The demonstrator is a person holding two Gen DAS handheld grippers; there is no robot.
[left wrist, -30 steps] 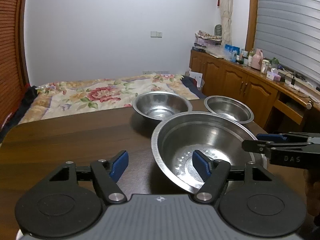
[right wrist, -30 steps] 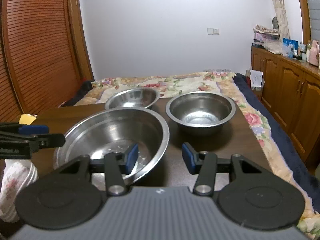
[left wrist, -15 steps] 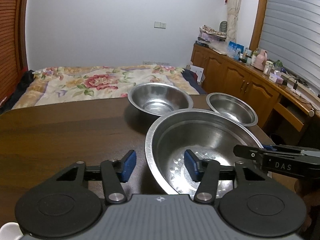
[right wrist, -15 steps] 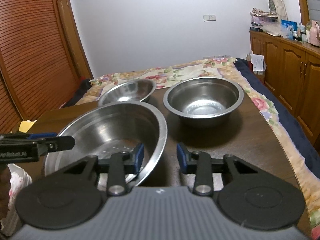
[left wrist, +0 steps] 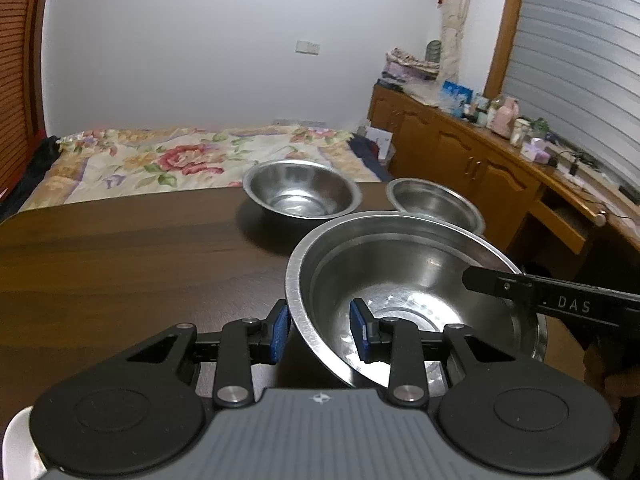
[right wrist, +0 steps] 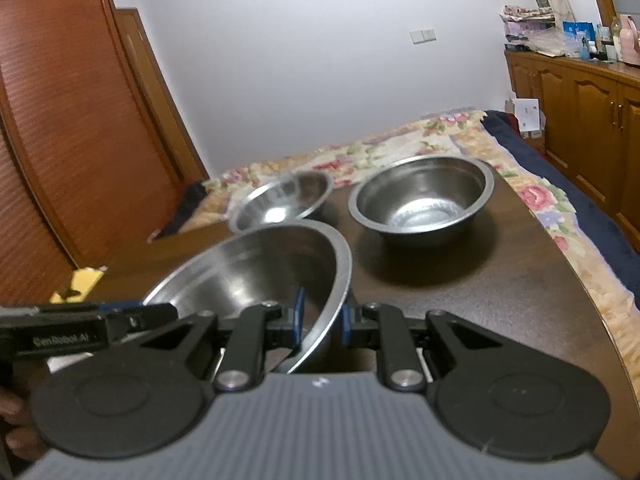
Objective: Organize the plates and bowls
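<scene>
Lettering "DAS" marks the right gripper, both grippers' jaws closing across the large bowl rim.

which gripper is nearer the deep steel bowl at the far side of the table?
Neither clearly. The left gripper and right gripper are both closing across opposite rims of the big bowl, with the deep bowl beyond it; it sits a bit nearer the left side.

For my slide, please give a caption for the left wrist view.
Left gripper closing on the large steel bowl's near rim, right gripper at its far rim.
</scene>
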